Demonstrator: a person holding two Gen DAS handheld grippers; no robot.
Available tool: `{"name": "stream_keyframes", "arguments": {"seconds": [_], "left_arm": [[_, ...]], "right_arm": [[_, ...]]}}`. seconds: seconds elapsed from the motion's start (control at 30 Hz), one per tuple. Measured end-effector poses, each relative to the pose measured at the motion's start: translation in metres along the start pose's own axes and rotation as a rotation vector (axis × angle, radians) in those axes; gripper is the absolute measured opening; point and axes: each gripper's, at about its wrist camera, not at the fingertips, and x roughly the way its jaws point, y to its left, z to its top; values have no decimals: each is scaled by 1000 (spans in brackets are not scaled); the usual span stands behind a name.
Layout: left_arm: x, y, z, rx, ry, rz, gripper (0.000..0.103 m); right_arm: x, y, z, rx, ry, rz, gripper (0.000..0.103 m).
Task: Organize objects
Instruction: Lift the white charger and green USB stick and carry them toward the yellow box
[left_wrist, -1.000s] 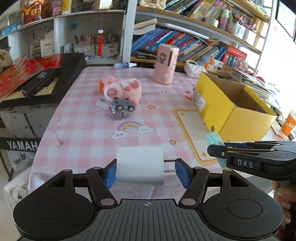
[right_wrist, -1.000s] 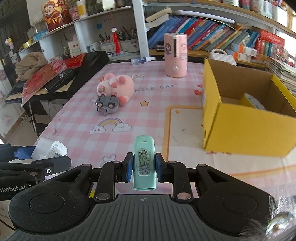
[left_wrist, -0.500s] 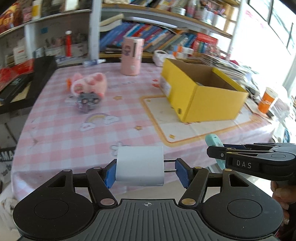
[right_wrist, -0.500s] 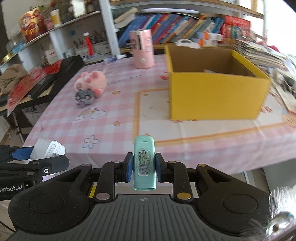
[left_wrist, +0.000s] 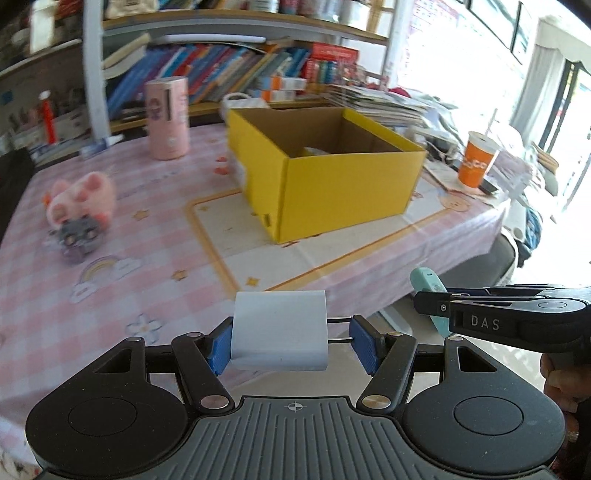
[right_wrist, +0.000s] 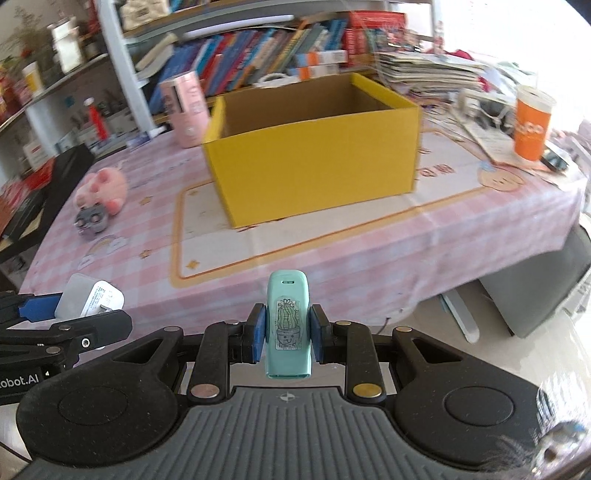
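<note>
My left gripper (left_wrist: 291, 345) is shut on a white plug-in charger (left_wrist: 279, 330), held by its body on one side and its two metal prongs on the other. My right gripper (right_wrist: 287, 334) is shut on a small teal device with a cactus sticker (right_wrist: 288, 323). Both hang in front of the near edge of the pink checked table (right_wrist: 295, 254). An open yellow cardboard box (right_wrist: 314, 162) stands on the table ahead. In the left wrist view the right gripper (left_wrist: 436, 314) sits at the right with the teal device (left_wrist: 424, 280) sticking up.
A pink plush pig (left_wrist: 83, 197) with a grey toy car (left_wrist: 79, 234) lies on the table's left. A pink cylinder (left_wrist: 168, 118) stands behind it. An orange cup (right_wrist: 532, 125) stands at the far right among papers. Bookshelves (left_wrist: 236, 70) line the back; a grey chair seat (right_wrist: 546, 291) is below right.
Both grippers have swung to the right with their loads. The yellow box has come from the right edge toward the middle of both views, and the plush pig has slid to the left.
</note>
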Motion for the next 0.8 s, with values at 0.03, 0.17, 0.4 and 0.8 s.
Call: {"name": "stream_keyframes", "arguments": {"seconds": [0.03,0.17,0.4,0.8], "left_arm": [[3,-3,2,7,3,-6,65],[16,-13,12,33,12,-23,65],[32,-20,31,37,2,-28,65],[57,-35,79,67,-82,-34,65]], "right_arm": [[1,-4,1,8,1,-6,23],[5,-23,6,49,13,-25,23],[17,-42,23,65,24,-34,23],[37,-70,72,49,-16,-25,23]]}}
